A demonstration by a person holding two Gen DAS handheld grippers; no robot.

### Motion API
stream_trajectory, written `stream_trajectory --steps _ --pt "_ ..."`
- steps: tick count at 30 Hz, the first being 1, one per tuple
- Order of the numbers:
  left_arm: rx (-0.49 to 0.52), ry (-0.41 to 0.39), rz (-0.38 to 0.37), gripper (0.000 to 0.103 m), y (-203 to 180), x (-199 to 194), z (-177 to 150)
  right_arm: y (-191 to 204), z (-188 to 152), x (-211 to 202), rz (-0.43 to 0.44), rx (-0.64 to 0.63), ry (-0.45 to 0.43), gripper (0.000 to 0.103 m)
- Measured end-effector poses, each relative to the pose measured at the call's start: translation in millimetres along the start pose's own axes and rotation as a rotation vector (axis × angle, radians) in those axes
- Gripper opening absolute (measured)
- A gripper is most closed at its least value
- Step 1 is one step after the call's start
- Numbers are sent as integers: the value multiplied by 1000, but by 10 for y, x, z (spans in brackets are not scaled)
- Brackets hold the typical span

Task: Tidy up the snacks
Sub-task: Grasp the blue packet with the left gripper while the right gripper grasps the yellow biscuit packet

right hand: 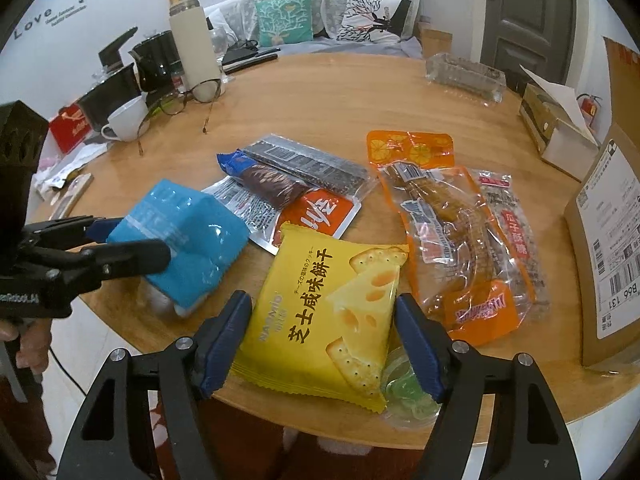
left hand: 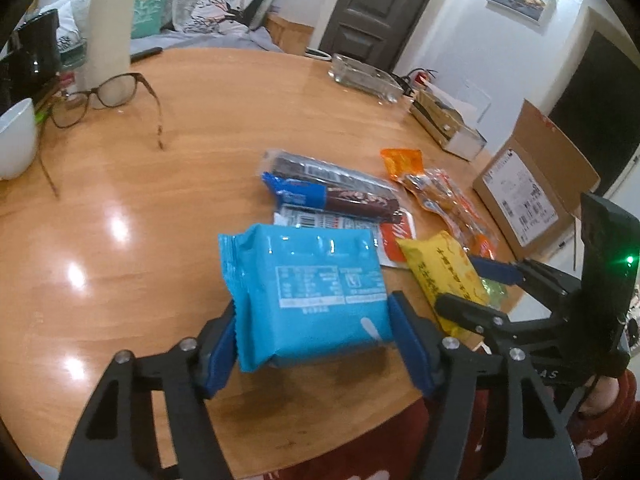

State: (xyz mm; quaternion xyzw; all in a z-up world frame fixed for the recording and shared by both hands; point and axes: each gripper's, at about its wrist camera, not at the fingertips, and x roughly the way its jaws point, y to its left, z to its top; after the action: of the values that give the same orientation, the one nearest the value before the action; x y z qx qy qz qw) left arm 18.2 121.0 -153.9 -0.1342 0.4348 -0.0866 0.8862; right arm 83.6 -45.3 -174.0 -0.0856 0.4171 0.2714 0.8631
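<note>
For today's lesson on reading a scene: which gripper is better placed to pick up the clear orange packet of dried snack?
Right. The right gripper sits beside the orange packet, though it straddles the yellow cracker pack; the left gripper straddles the blue packet.

Both wrist fisheyes angle down, close over round wooden table [left hand: 160, 240]; shared: blue snack packet [left hand: 312, 296], yellow cracker packet [right hand: 328, 312].
</note>
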Motion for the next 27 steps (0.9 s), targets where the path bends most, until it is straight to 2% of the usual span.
stream_trajectory --steps 3,5,7,10,13,16,21,27 --pt "-13 12 8 67 64 -4 42 1 -3 0 4 0 -2 71" --pt "-26 53 -6 74 72 9 79 0 -4 0 6 -2 -2 71" --pt "-22 61 -33 77 70 -14 130 -6 -3 0 10 0 -2 71" --pt "40 24 -22 77 100 -74 315 -23 -5 -2 18 4 -1 71" --pt "121 21 -20 77 153 -33 520 -28 -3 -5 22 2 0 71" --pt "169 33 -94 77 150 41 666 -38 -5 -11 28 3 -1 71" --pt "239 113 -201 77 5 267 732 -42 -7 -6 30 3 -5 71" --pt "273 151 -226 77 31 201 645 -53 -1 -9 37 8 -5 71"
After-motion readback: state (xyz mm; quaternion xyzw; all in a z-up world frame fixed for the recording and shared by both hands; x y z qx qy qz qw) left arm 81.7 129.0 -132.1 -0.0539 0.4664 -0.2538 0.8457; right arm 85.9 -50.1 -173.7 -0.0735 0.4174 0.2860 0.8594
